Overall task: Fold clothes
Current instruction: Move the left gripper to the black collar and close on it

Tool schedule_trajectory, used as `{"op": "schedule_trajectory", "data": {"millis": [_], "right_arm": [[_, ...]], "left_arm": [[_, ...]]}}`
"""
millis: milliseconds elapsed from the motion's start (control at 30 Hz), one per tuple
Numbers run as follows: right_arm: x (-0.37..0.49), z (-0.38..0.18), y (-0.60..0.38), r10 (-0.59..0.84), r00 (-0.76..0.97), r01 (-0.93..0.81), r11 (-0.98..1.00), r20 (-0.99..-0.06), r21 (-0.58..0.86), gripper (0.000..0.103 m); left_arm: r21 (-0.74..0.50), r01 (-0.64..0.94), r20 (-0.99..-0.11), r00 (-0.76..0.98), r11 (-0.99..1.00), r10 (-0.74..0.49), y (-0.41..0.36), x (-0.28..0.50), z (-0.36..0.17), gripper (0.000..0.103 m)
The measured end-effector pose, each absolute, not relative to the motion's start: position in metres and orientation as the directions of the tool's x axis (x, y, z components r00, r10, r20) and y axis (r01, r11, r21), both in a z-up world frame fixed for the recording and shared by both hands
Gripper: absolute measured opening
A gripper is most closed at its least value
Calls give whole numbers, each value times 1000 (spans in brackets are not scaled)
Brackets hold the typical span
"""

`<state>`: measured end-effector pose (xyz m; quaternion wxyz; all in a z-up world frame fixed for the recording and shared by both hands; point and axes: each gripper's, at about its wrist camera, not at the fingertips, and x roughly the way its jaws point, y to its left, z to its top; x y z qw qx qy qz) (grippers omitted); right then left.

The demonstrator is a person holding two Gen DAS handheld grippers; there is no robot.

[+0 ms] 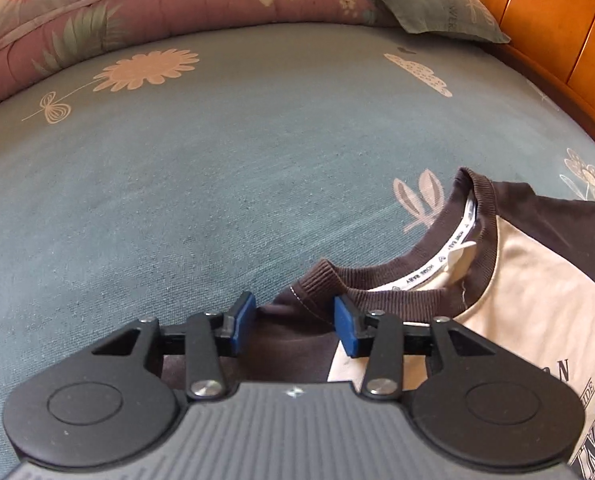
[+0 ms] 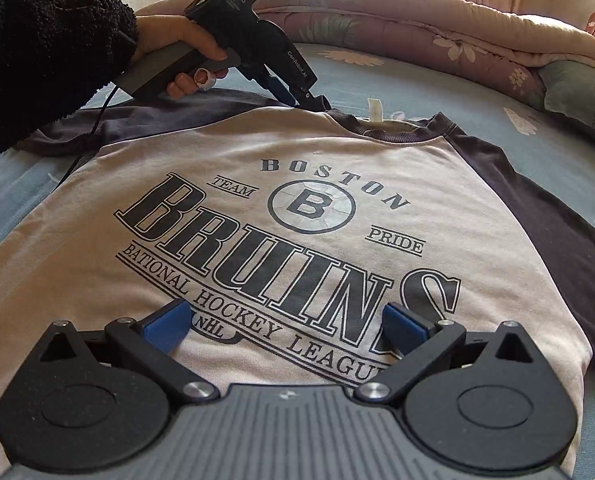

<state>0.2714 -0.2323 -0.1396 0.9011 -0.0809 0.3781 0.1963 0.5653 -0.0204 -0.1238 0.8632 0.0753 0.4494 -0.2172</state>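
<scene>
Left wrist view showed my left gripper (image 1: 294, 322) with fingers apart, straddling the dark shoulder beside the collar (image 1: 401, 276) of the shirt (image 2: 257, 184), which lay flat, print up, on the bed (image 1: 217, 168), while my right gripper (image 2: 285, 326) hovered wide open over its lower print.

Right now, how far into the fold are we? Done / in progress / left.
Done: the shirt lies flat, print up, on the bed sheet.
In progress: the left gripper is open at the shoulder beside the collar, straddling the dark fabric, not clamped. The right gripper is open over the lower print, holding nothing.
Left: every fold; both sleeves are spread out, no crease visible.
</scene>
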Motion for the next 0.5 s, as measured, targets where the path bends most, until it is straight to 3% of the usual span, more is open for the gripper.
{"op": "schedule_trajectory", "data": {"millis": [67,100,133,233,333,433,500], "right_arm": [[271,-140,-232,290,639,-413,911,-712,0,103],[271,-140,-232,290,639,-413,911,-713,0,103],[271,-139,-232,290,639,-414,910,-713,0,103],[270,-139,-232,289,639,-414,910,-713,-2,103],[271,-139,-232,288,637,-412,911,-715,-1,103],[270,-139,-231,285,638,-409,912,-716,-2,103],[270,-138,-231,284,637,-409,912,-717,-2,103]], "left_arm": [[-34,453,-808,512,891,-291,-25,561,-122,41],[-18,457,-807,518,889,-283,-28,559,-121,35],[-3,462,-807,523,887,-275,-31,557,-121,18],[44,475,-804,539,879,-251,-38,552,-118,8],[83,422,-751,622,903,-222,-39,550,-112,7],[20,350,-755,619,937,-216,-34,563,-112,9],[63,325,-750,639,944,-169,-36,563,-112,13]]}}
